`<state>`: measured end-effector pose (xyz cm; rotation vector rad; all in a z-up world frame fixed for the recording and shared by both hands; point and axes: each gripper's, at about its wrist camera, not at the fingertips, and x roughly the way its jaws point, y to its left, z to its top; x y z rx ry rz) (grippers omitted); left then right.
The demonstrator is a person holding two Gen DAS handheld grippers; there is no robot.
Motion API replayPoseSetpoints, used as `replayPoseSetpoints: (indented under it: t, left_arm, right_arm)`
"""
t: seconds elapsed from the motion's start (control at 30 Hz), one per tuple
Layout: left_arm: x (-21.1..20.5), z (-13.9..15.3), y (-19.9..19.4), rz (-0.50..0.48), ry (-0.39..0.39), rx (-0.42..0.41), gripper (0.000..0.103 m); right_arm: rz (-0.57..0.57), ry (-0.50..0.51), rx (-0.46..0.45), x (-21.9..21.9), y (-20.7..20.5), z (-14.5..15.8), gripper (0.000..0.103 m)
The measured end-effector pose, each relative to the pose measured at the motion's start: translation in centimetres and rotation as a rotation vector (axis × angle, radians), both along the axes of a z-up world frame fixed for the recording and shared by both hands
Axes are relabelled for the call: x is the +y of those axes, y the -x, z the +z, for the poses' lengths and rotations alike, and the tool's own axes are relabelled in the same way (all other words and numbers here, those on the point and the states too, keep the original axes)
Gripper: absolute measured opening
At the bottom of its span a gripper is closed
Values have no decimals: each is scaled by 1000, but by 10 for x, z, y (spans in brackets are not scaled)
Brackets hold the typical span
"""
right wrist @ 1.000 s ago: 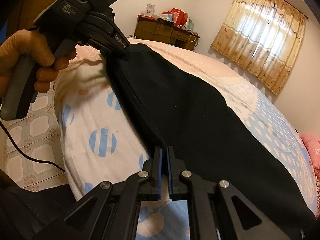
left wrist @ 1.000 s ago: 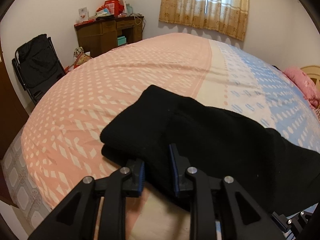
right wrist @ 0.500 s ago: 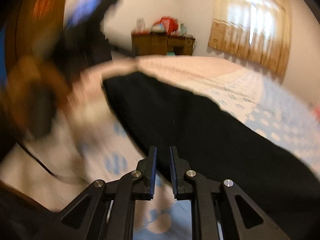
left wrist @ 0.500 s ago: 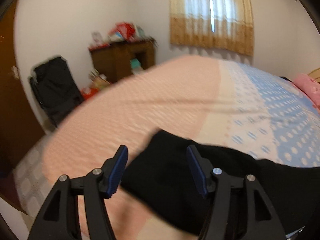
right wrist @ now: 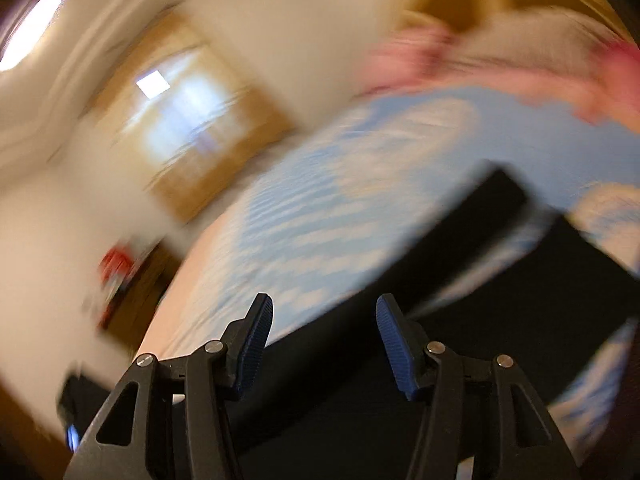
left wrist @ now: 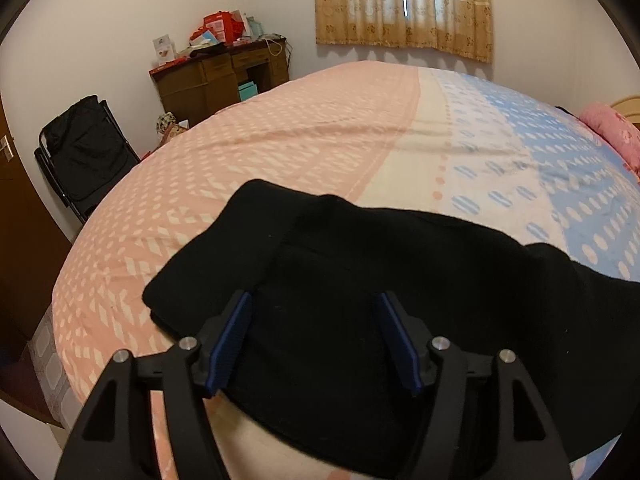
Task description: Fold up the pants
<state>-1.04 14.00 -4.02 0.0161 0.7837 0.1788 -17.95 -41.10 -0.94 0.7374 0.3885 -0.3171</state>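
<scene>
Black pants (left wrist: 360,280) lie folded lengthwise on the bed (left wrist: 280,152), stretching from the near left edge off to the right. My left gripper (left wrist: 314,340) is open and empty, its blue pads just above the near end of the pants. My right gripper (right wrist: 320,340) is open and empty too. Its view is heavily blurred and tilted, with the pants (right wrist: 500,280) as a dark band below and to the right of the fingers.
The bed cover is pink at left and blue at right. A brown desk (left wrist: 224,76) with clutter stands by the far wall, a black folding chair (left wrist: 84,152) to its left. A pink pillow (left wrist: 612,132) lies at the far right. A curtained window (left wrist: 404,4) is behind.
Both grippers opened and let go of the pants, which now lie on the bed. The right gripper swung fast toward the far end of the bed, blurring its view.
</scene>
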Motion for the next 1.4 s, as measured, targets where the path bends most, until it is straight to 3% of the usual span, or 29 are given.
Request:
replayPoseSetpoints:
  t: [0.1, 0.2, 0.27, 0.37, 0.5, 0.57, 0.67, 0.77, 0.83, 0.87, 0.93, 1.03, 1.1, 1.23, 1.4]
  left_arm:
    - [-5, 3, 3, -9, -15, 10, 69]
    - [-20, 13, 10, -80, 12, 3, 69]
    - [-46, 26, 21, -192, 37, -14, 69]
    - [-90, 37, 33, -362, 72, -13, 69]
    - [-165, 35, 56, -631, 197, 77, 69]
    - [-194, 31, 69, -707, 163, 84, 69]
    - [-242, 26, 88, -826, -26, 35, 69]
    - [-268, 21, 97, -944, -107, 48, 69]
    - [-280, 17, 103, -1008, -146, 35, 69]
    - [-286, 14, 104, -1025, -181, 25, 70]
    - [-291, 9, 100, -1028, -234, 33, 70]
    - [-298, -3, 84, -998, -245, 98, 70]
    - [-294, -1, 77, -991, -177, 121, 67]
    - [-287, 5, 69, -983, -102, 155, 36]
    - [-277, 17, 61, -968, -28, 156, 21]
  right_arm:
    - [-110, -34, 53, -45, 13, -18, 55]
    - [-167, -57, 69, -73, 15, -25, 55]
    - [-194, -74, 66, -89, 13, -26, 55]
    - [-208, -16, 87, -100, 7, -20, 55]
    - [-188, 11, 131, -120, -8, -24, 55]
    - [-173, 9, 145, -128, -11, -27, 55]
    - [-154, -2, 148, -135, -11, -37, 55]
    - [-109, -1, 148, -139, -16, -40, 55]
    - [-72, -15, 144, -142, -20, -43, 41]
    - [-52, -24, 153, -143, -23, -45, 36]
    - [2, -27, 174, -143, -29, -48, 6]
    - [37, -12, 172, -140, -30, -44, 6]
    - [46, -4, 151, -140, -27, -37, 5]
    - [51, 19, 117, -135, -23, -20, 5]
    - [55, 27, 65, -127, -18, 0, 4]
